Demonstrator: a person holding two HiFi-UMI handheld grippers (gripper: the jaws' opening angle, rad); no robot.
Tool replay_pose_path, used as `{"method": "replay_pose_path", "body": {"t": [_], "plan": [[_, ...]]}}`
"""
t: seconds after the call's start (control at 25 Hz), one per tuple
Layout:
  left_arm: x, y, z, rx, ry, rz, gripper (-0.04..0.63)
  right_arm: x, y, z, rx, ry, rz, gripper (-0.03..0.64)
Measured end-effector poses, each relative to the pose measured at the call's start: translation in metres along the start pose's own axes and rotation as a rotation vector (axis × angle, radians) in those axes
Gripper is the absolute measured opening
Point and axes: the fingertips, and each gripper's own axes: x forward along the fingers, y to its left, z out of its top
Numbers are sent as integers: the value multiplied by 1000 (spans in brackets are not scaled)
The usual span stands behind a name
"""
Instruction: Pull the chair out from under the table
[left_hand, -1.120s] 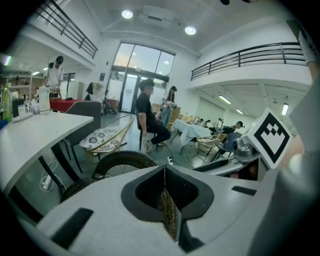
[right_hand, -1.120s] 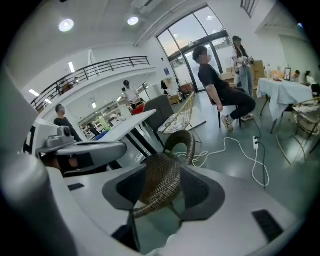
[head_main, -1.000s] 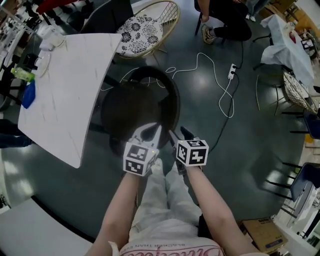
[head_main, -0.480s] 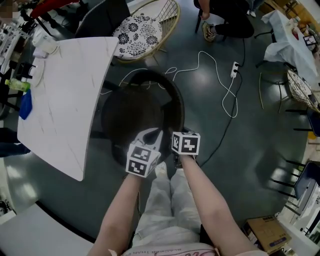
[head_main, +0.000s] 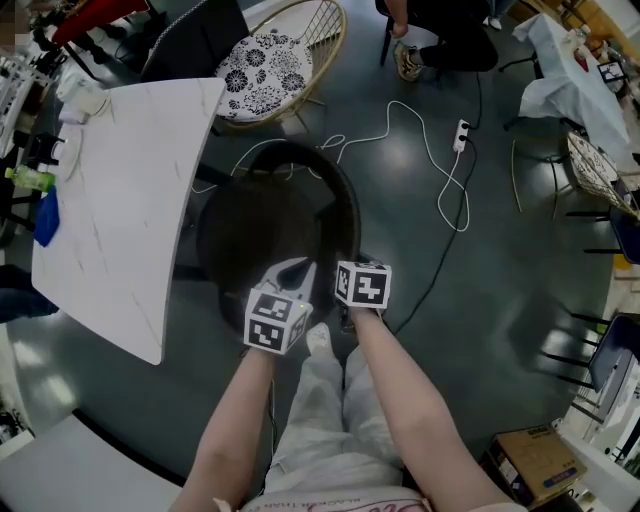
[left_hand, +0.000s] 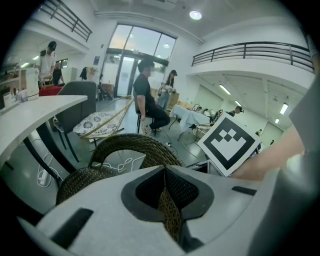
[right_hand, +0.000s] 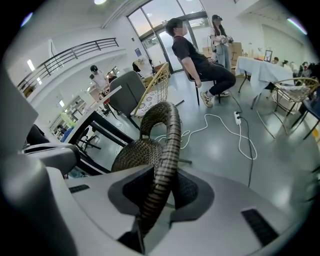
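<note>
Right gripper (right_hand: 156, 195) now on chair rim (right_hand: 170, 131)

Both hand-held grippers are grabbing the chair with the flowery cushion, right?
Not that one: the left hand-held gripper and the right hand-held gripper, whose jaws have just been closing, grip the rim of the dark wicker chair, as both gripper views show.
</note>
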Motion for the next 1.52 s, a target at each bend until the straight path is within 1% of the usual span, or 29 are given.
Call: {"method": "replay_pose_path", "body": {"t": [0.16, 0.4, 0.8, 1.0, 1.08, 1.24, 1.52], "plan": [[1, -11, 4, 5, -8, 8, 6, -11, -15, -2, -3, 0, -9, 86], [7, -38, 6, -8, -26, 11, 6, -35, -54, -13, 10, 10, -36, 84], [40, -105, 11, 38, -3, 8, 6, -71, -123, -22, 21, 23, -35, 84], [56, -138, 18, 12, -17, 17, 6, -91, -157, -28, 22, 30, -34, 84], [63, -152, 18, 4, -22, 12, 6, -99, -173, -31, 21, 32, -40, 84], [75, -180, 17, 15, -7, -2, 6, -116, -202, -36, 22, 34, -54, 84], [95, -218, 17, 32, 3, -30, 6, -138, -240, -46, 19, 34, -66, 90]]}}
